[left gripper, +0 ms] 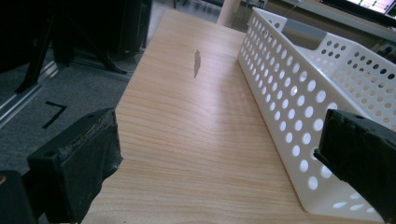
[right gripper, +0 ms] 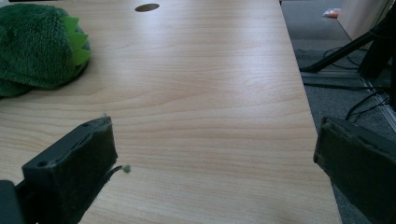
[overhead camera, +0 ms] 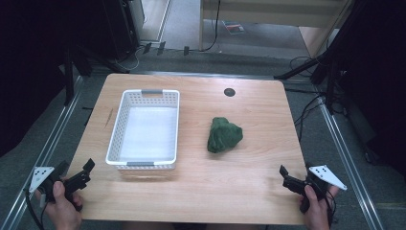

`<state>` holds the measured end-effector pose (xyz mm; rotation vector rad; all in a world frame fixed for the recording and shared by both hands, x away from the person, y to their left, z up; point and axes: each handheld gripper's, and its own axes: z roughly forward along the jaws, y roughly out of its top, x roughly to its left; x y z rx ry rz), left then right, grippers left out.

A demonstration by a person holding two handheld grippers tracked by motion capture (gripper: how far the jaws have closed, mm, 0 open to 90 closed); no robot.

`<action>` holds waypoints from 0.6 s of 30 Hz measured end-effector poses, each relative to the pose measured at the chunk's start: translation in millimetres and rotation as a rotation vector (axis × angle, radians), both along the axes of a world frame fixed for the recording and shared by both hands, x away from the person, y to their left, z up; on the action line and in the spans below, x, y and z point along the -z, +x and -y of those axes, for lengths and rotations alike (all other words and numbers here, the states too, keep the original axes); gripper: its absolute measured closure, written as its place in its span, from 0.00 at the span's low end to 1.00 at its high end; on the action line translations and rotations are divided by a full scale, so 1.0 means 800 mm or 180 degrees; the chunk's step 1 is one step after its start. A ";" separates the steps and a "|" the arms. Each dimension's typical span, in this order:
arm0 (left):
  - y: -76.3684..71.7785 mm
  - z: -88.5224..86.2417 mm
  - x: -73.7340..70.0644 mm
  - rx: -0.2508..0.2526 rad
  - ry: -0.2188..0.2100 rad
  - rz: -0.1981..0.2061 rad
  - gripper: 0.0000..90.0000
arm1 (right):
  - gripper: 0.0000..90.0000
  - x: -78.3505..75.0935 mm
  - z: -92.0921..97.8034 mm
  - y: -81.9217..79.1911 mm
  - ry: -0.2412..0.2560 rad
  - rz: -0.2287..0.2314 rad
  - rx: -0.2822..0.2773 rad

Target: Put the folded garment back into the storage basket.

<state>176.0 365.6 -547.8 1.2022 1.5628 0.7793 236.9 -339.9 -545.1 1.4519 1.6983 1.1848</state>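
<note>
Fingers on both grippers stand wide apart and hold nothing: the left gripper [overhead camera: 82,173] waits at the bench's near left corner, the right gripper [overhead camera: 288,178] at its near right corner, probably poised for a start. One green plush toy [overhead camera: 224,135] (light green spikes show in the right gripper view) lies right of the bench's middle, beside one white perforated basket [overhead camera: 116,128], likely its destination.

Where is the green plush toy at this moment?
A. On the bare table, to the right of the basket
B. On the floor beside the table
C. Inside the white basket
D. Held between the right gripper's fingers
A: the green plush toy lies on the wooden table, apart from the white basket on its left.
</note>
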 end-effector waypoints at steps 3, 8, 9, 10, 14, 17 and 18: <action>-0.002 -0.002 -0.005 0.0006 0.0019 0.0003 0.00 | 0.00 0.000 0.000 0.000 -0.0001 -0.0002 0.0001; -0.009 -0.006 -0.030 -0.0039 0.0006 0.0104 0.00 | 0.00 0.000 -0.001 0.001 -0.0029 -0.0009 -0.0018; -0.011 -0.006 -0.035 -0.0049 0.0009 0.0131 0.00 | 0.00 0.000 0.000 0.001 -0.0027 -0.0011 -0.0020; -0.011 -0.006 -0.035 -0.0049 0.0009 0.0131 0.00 | 0.00 0.000 0.000 0.001 -0.0027 -0.0011 -0.0020; -0.016 -0.002 -0.058 -0.0047 0.0068 0.0147 0.00 | 0.00 0.000 0.000 0.001 -0.0007 -0.0031 -0.0011; -0.016 0.003 -0.065 -0.0002 0.0060 0.0184 0.00 | 0.00 0.000 -0.001 0.001 -0.0013 -0.0030 -0.0017; -0.014 0.010 -0.072 0.0030 0.0093 0.0166 0.00 | 0.00 0.000 -0.001 0.001 -0.0016 -0.0034 -0.0017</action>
